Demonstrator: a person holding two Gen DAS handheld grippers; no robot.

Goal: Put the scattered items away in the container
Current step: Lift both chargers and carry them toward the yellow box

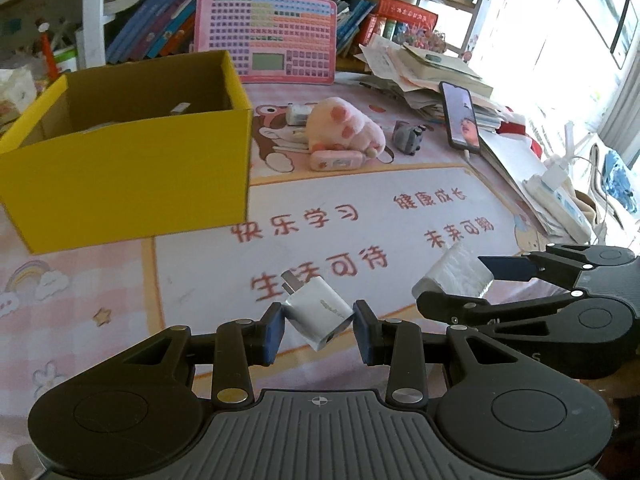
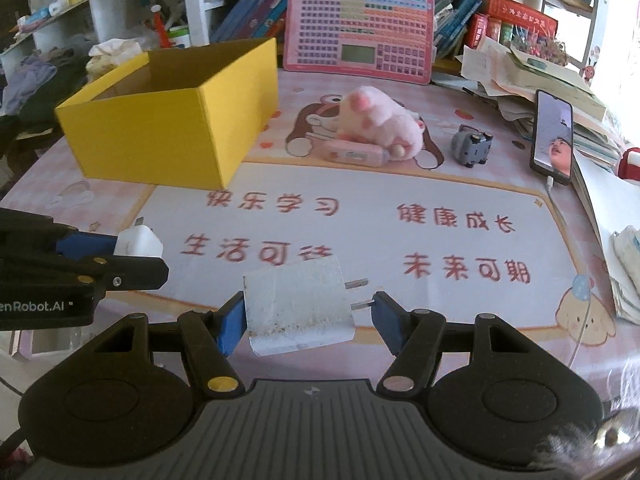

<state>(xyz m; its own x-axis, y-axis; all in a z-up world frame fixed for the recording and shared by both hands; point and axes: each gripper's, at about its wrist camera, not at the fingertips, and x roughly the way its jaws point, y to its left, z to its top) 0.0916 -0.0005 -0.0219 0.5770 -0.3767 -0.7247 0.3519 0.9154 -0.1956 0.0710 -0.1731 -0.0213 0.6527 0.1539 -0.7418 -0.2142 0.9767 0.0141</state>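
Note:
My left gripper [image 1: 319, 330] is shut on a small white charger plug [image 1: 318, 312], its prongs pointing up-left; it also shows in the right wrist view [image 2: 138, 245]. My right gripper [image 2: 307, 320] is shut on a larger scuffed white charger [image 2: 298, 305], prongs pointing right; it also shows in the left wrist view [image 1: 456, 274]. The open yellow box [image 1: 128, 160] stands on the mat at far left, also in the right wrist view [image 2: 172, 124]. A pink plush paw [image 2: 380, 120], a pink flat gadget [image 2: 354, 154] and a small grey toy [image 2: 470, 144] lie behind.
A phone [image 2: 554, 136] on a cable leans on stacked papers [image 1: 436, 76] at the right. A pink keyboard toy [image 2: 360, 28] and books [image 1: 160, 16] stand at the back. A small white item [image 1: 298, 114] lies behind the paw. The printed mat [image 2: 360, 232] covers the table.

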